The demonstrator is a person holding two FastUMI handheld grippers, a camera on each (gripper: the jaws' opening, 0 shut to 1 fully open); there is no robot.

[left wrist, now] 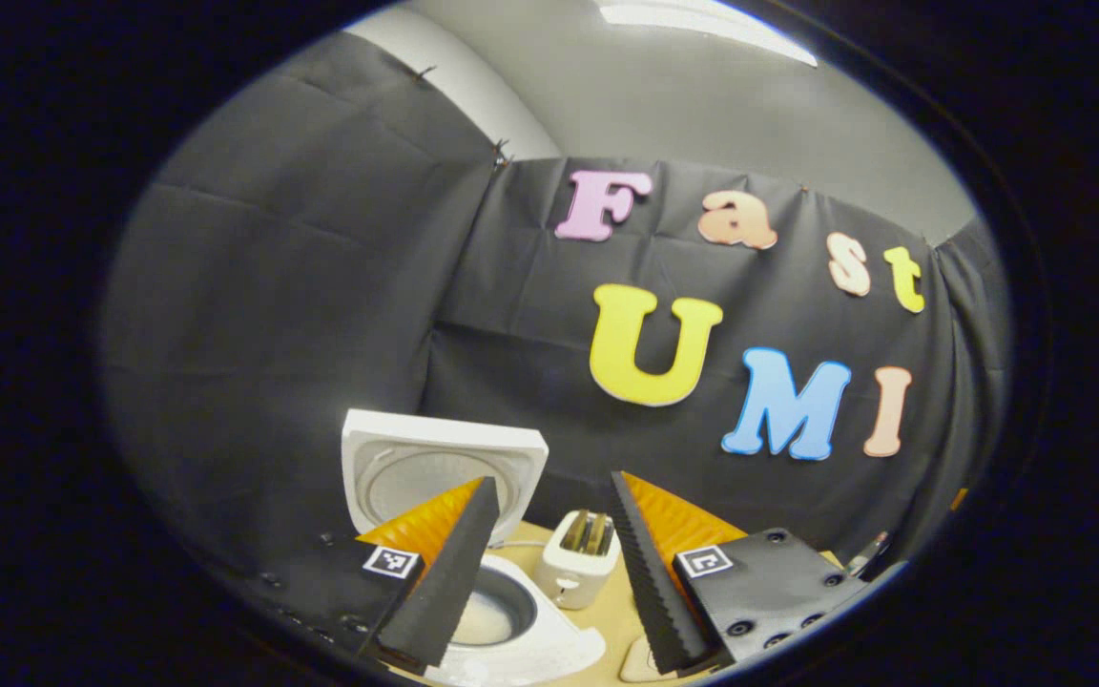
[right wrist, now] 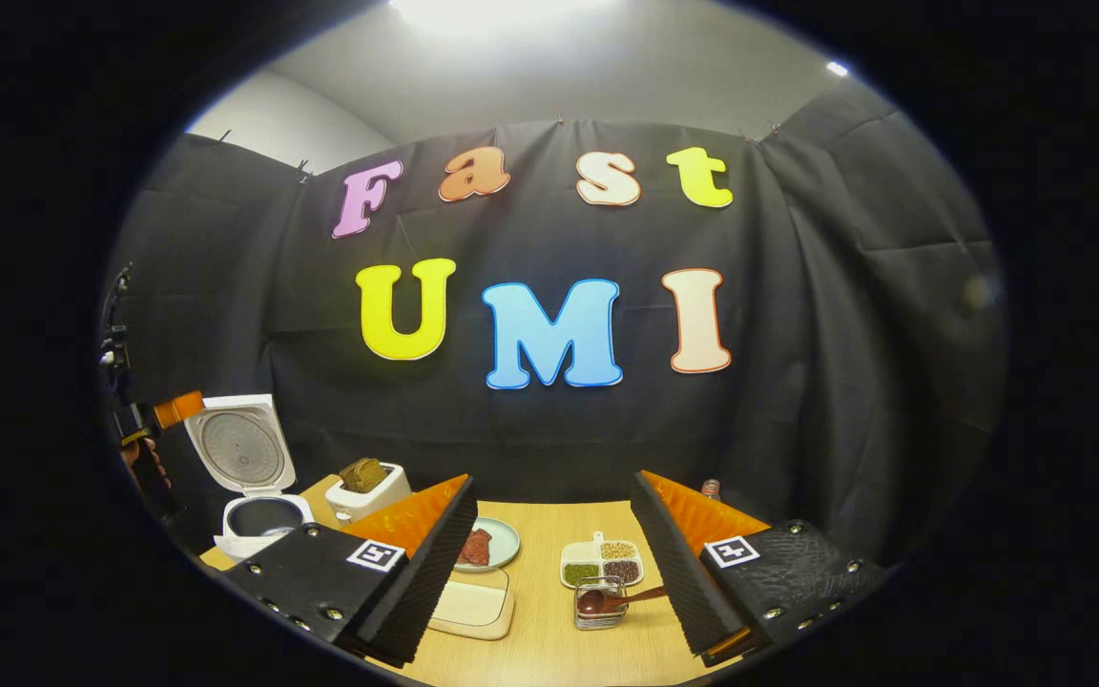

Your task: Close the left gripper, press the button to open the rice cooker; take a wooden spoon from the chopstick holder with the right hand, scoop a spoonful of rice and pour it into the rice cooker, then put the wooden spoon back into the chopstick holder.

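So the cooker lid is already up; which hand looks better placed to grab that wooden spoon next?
The right. Its open gripper faces the wooden spoon in the chopstick holder, just ahead between its fingers. The left gripper is over at the rice cooker.

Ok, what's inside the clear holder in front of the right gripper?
The wooden spoon lies in the clear holder, bowl inside, handle sticking out toward the right finger. Whether anything else is under it, I can't tell.

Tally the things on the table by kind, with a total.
Rice cooker: 1
Toaster: 1
Plate: 1
Divided dish: 1
Chopstick holder: 1
Wooden spoon: 1
Board: 1
Total: 7
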